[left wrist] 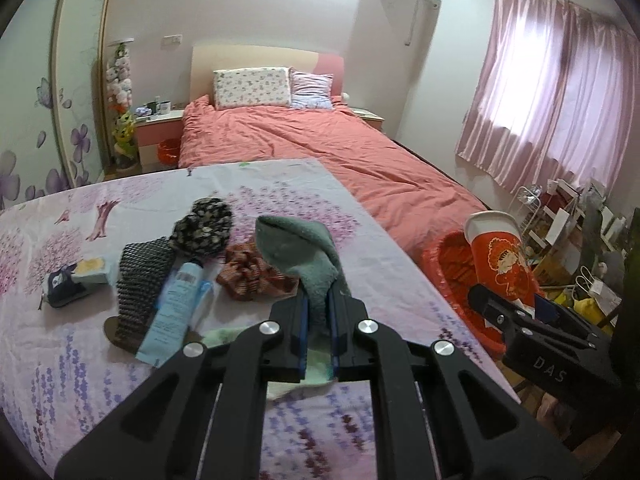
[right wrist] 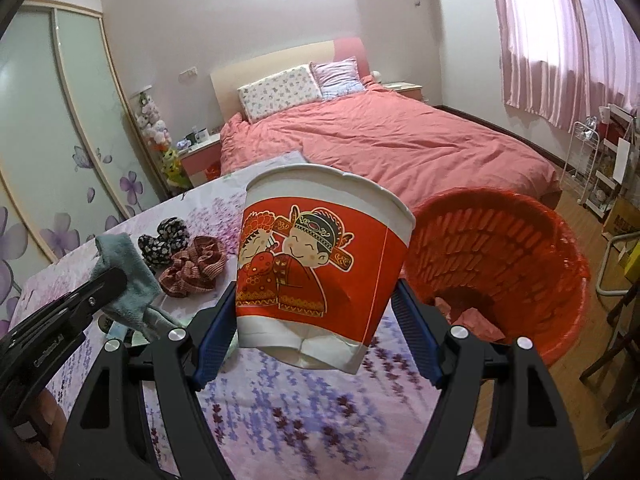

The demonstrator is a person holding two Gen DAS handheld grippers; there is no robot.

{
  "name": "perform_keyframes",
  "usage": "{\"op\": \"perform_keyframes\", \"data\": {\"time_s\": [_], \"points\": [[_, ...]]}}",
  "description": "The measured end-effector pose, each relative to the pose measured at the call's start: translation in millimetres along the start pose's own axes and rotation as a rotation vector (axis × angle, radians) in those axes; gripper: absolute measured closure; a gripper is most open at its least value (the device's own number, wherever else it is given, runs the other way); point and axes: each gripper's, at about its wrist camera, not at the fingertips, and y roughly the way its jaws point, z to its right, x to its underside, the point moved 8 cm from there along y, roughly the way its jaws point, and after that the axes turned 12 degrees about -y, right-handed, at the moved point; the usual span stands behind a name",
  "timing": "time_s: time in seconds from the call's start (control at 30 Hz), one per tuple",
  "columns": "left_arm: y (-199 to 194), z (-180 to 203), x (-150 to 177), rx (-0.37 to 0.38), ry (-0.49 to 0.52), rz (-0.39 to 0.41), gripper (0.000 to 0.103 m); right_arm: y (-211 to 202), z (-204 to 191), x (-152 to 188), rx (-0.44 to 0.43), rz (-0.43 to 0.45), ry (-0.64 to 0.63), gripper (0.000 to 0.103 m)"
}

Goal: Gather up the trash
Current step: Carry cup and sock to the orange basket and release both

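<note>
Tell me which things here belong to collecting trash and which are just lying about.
In the job:
- paper cup, held by the right gripper
- green cloth, held by the left gripper
- red basket, beside the table

Lying about:
- two scrunchies
- blue tube
- woven strap
- bed

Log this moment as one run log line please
left gripper: shut on grey-green cloth | right gripper: holding paper cup | red basket: beside table, right of cup
</note>
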Motion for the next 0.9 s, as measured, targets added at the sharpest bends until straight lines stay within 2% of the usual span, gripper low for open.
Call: {"op": "perform_keyframes", "data": {"time_s": [0.5,0.9], "points": [[20.2,85.2,9.0,0.123,0.077,-0.038,0.094,-8.9,65.9,4.9,0.106,0.025,0.066,0.028],[56.2,158.2,21.8,0.233,0.14,-0.087,0.094,1.0,122.2,16.3,0.168,0.012,0.156,0.028]]}}
